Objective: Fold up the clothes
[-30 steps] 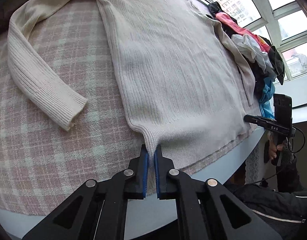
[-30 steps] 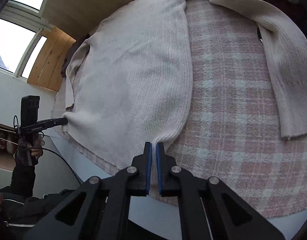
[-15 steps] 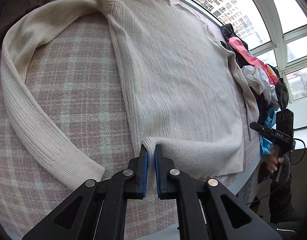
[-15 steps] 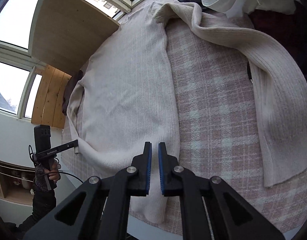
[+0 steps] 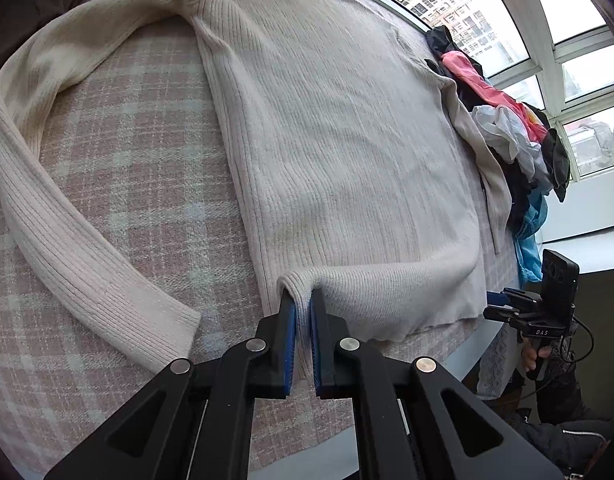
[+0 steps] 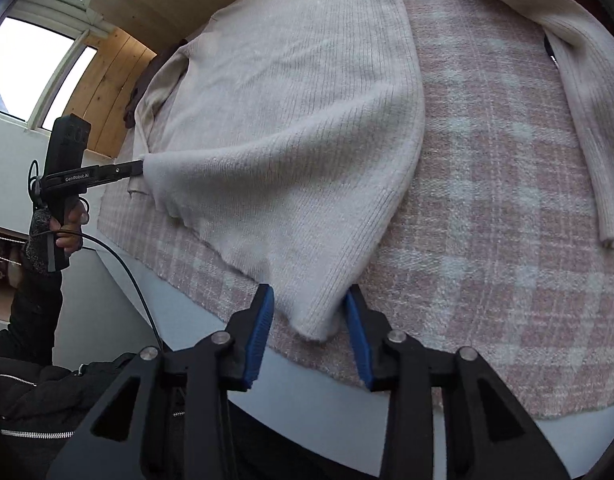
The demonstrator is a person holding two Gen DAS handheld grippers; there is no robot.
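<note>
A cream ribbed sweater lies spread flat on a pink plaid cloth, one sleeve curving out to its left. My left gripper is shut on the sweater's hem corner and holds it lifted and folded back over the body. In the right wrist view the sweater shows again, its other hem corner lying between the blue pads of my right gripper, which is open. The left gripper also shows there, pinching the far hem corner.
A pile of mixed clothes lies at the far right edge by the windows. The table's front edge runs just under my right gripper. A wooden panel stands at the left. The other sleeve lies at the right.
My left gripper has carried its hem corner further up over the sweater. My right gripper has opened and let go of its hem corner, which now lies between the pads.
</note>
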